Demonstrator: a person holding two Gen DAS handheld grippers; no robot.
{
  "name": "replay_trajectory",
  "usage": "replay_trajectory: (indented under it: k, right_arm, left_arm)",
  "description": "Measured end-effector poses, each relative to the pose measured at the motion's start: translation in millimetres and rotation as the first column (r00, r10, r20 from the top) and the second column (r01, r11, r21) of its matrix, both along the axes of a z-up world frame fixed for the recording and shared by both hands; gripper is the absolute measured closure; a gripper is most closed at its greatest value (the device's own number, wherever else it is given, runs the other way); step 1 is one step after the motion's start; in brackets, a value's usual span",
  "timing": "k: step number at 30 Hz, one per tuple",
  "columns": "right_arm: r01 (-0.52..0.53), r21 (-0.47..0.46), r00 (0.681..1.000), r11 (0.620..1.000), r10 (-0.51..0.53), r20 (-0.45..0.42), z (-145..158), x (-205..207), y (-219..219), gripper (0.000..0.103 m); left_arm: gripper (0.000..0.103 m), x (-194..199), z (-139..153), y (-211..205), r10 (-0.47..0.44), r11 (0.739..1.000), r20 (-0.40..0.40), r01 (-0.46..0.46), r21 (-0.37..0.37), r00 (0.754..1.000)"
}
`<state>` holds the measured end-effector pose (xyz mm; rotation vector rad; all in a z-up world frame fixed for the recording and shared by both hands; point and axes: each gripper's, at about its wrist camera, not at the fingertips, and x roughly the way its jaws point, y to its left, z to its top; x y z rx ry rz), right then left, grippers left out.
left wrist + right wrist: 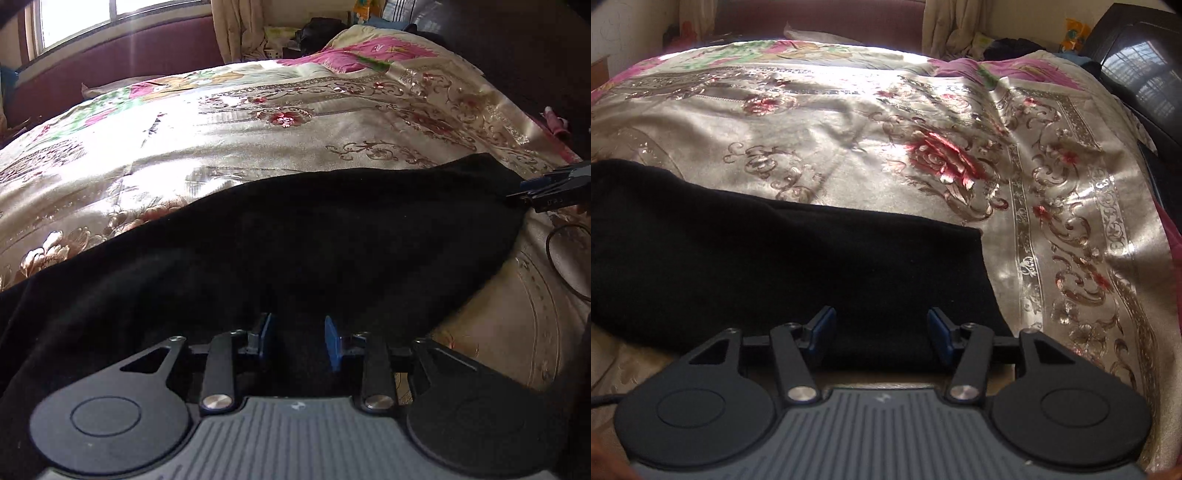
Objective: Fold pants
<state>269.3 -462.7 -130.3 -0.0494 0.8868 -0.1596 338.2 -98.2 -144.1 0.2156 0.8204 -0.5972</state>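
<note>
Black pants [295, 243] lie stretched across a bed [258, 147] covered in a shiny floral spread. The left gripper [299, 341] and right gripper [882, 334] rest at the near edge, jaws open, holding nothing.

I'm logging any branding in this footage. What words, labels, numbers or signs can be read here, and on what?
No legible text.
Small pale emblem on the left gripper body: a mark, not words.
The same emblem on the right gripper body: too blurred.
Black pants and floral bedspread: patterns only, no writing.
</note>
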Motion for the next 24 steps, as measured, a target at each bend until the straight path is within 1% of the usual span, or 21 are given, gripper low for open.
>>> replay_trajectory:
  k: [1, 2, 3, 4, 5, 7, 8, 9, 11, 12, 13, 15, 16, 18, 19, 20, 21, 22, 23, 24]
  right_arm:
    - [0.034, 0.027, 0.999, 0.999, -0.034, 0.000, 1, -3, -12, 0.046]
    - [0.057, 0.067, 0.998, 0.996, -0.057, -0.007, 6, -6, -22, 0.059]
    - [0.078, 0.078, 0.997, 0.994, -0.076, -0.022, 11, -6, -25, 0.067]
    - [0.096, 0.072, 0.995, 0.993, -0.094, -0.028, 19, -7, -23, 0.067]
    - [0.100, 0.053, 0.995, 0.994, -0.099, -0.014, 28, -9, -15, 0.057]
    - [0.030, 0.058, 0.999, 0.998, -0.031, 0.028, 40, -14, 4, 0.048]
    - [-0.010, 0.079, 0.999, 0.997, 0.007, 0.038, 44, -15, 18, 0.039]
    - [-0.040, 0.091, 0.999, 0.995, 0.037, 0.040, 45, -15, 30, 0.037]
    - [-0.085, 0.099, 0.996, 0.991, 0.082, 0.031, 42, -12, 51, 0.037]
    - [-0.107, 0.108, 0.994, 0.988, 0.107, 0.011, 37, -10, 61, 0.037]
    - [-0.116, 0.129, 0.993, 0.985, 0.117, -0.004, 32, -9, 67, 0.037]
    - [-0.108, 0.185, 0.992, 0.977, 0.118, -0.043, 21, -9, 69, 0.037]
    - [-0.091, 0.208, 0.993, 0.974, 0.105, -0.060, 16, -9, 66, 0.037]
    - [-0.040, 0.267, 0.995, 0.963, 0.063, -0.079, 6, -13, 55, 0.035]
    - [-0.018, 0.312, 0.997, 0.950, 0.040, -0.066, 3, -17, 47, 0.035]
    - [-0.001, 0.334, 0.998, 0.942, 0.023, -0.061, 3, -19, 41, 0.036]
    - [0.011, 0.333, 0.998, 0.943, 0.012, -0.065, 3, -21, 39, 0.037]
    - [0.017, 0.302, 0.997, 0.953, 0.008, -0.079, 4, -21, 40, 0.038]
    - [0.021, 0.247, 0.995, 0.969, 0.003, -0.098, 6, -21, 43, 0.038]
    - [0.022, 0.194, 0.993, 0.981, 0.001, -0.118, 8, -20, 48, 0.038]
  left_arm:
    - [0.056, -1, 0, 7, 0.018, 1.000, -0.008, -0.018, -0.011, 1.000]
    - [0.057, 0, 3, 12, 0.044, 0.999, -0.023, -0.045, -0.017, 0.999]
    - [0.057, 1, 8, 16, 0.072, 0.997, -0.043, -0.073, -0.024, 0.996]
    - [0.057, 2, 14, 19, 0.098, 0.995, -0.055, -0.100, -0.027, 0.994]
    - [0.057, -1, 21, 23, 0.116, 0.992, -0.048, -0.118, -0.039, 0.992]
    - [0.057, -11, 34, 32, 0.113, 0.991, -0.013, -0.114, -0.065, 0.993]
    - [0.056, -14, 36, 36, 0.119, 0.991, -0.002, -0.119, -0.058, 0.993]
    - [0.056, -15, 37, 41, 0.133, 0.990, 0.003, -0.133, -0.039, 0.991]
    - [0.056, -15, 35, 59, 0.181, 0.983, -0.007, -0.182, -0.014, 0.983]
    - [0.056, -15, 37, 70, 0.210, 0.978, -0.007, -0.210, -0.014, 0.978]
    - [0.056, -16, 42, 92, 0.262, 0.964, -0.001, -0.262, -0.043, 0.965]
    - [0.056, -15, 48, 131, 0.334, 0.937, -0.014, -0.333, -0.106, 0.943]
    - [0.056, -14, 48, 152, 0.369, 0.922, -0.026, -0.370, -0.118, 0.929]
    - [0.056, -14, 42, 182, 0.408, 0.907, -0.037, -0.410, -0.095, 0.912]
    - [0.056, -15, 35, 198, 0.430, 0.900, -0.038, -0.431, -0.068, 0.902]
    - [0.056, -16, 30, 210, 0.439, 0.896, -0.036, -0.441, -0.054, 0.898]
    - [0.056, -17, 25, 221, 0.444, 0.894, -0.032, -0.445, -0.052, 0.896]
    - [0.058, -19, 19, 236, 0.451, 0.889, -0.037, -0.452, -0.069, 0.892]
    - [0.066, -20, 17, 246, 0.457, 0.884, -0.051, -0.459, -0.091, 0.888]
    - [0.069, -20, 16, 255, 0.471, 0.874, -0.066, -0.476, -0.103, 0.880]
